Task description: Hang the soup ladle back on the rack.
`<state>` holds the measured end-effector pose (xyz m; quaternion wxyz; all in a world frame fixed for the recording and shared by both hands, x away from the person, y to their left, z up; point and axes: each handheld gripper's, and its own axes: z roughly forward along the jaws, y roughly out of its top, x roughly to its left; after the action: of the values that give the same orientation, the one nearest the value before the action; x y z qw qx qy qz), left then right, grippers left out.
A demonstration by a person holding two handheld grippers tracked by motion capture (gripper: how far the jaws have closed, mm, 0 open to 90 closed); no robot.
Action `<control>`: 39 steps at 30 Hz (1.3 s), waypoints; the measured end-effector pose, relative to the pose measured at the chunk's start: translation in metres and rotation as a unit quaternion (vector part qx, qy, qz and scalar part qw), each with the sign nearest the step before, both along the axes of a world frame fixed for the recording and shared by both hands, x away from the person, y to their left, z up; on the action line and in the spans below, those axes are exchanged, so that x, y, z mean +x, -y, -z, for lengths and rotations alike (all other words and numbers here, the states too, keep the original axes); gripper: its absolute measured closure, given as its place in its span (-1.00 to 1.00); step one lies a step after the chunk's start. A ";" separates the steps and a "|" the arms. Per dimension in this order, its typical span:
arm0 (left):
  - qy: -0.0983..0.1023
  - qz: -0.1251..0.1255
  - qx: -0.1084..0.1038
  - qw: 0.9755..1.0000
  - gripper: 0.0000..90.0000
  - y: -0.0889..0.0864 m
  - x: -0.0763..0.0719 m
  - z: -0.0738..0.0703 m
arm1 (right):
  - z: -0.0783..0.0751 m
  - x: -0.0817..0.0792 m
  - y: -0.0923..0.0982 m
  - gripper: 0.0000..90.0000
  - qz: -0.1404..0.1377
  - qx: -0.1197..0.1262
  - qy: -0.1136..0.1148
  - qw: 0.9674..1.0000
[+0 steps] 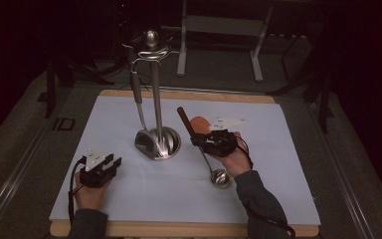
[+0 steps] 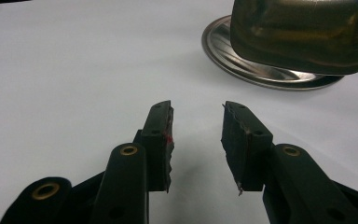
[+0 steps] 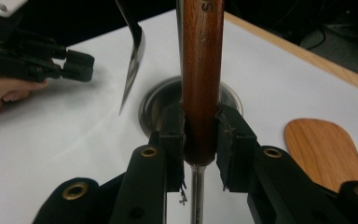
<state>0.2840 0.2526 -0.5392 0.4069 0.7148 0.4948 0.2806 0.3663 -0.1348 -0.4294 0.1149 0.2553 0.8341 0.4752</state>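
Observation:
My right gripper [image 1: 199, 138] [image 3: 200, 135] is shut on the dark wooden handle [image 3: 202, 70] of a ladle. The handle [image 1: 185, 121] points up and away, and the steel bowl [image 1: 222, 178] rests on the mat near the wrist. My left gripper [image 1: 110, 163] [image 2: 196, 126] lies low over the mat at the left, open, with nothing between its fingers. A steel utensil stand [image 1: 156, 94] rises from a round base [image 1: 171, 144] [image 2: 261, 70] between the two hands. A steel turner [image 1: 135, 79] hangs from one of its hooks, and its blade [image 2: 303, 32] [image 3: 133, 60] reaches down to the base.
A flat wooden spatula [image 1: 200, 124] [image 3: 324, 149] lies on the pale mat [image 1: 258, 199] just beyond the right gripper. The mat covers a wooden table [image 1: 179, 230]. In the right gripper view the other hand and its gripper [image 3: 32, 56] are seen at the far left.

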 end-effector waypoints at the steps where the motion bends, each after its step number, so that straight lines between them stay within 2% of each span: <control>1: 0.000 0.000 0.000 1.000 0.41 0.000 0.000 0.000 | 0.000 -0.001 -0.001 0.64 0.002 0.003 0.003 1.000; 15: 0.001 0.000 0.000 1.000 0.41 0.000 0.000 0.000 | -0.008 -0.009 -0.008 0.64 0.015 0.023 0.043 0.999; 39: 0.001 0.000 0.003 1.000 0.40 0.000 0.000 0.000 | -0.020 -0.014 -0.023 0.64 0.027 0.062 0.068 0.995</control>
<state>0.2838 0.2523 -0.5392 0.4056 0.7157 0.4935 0.2822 0.3528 -0.1115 -0.4093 0.1685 0.2515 0.7862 0.5388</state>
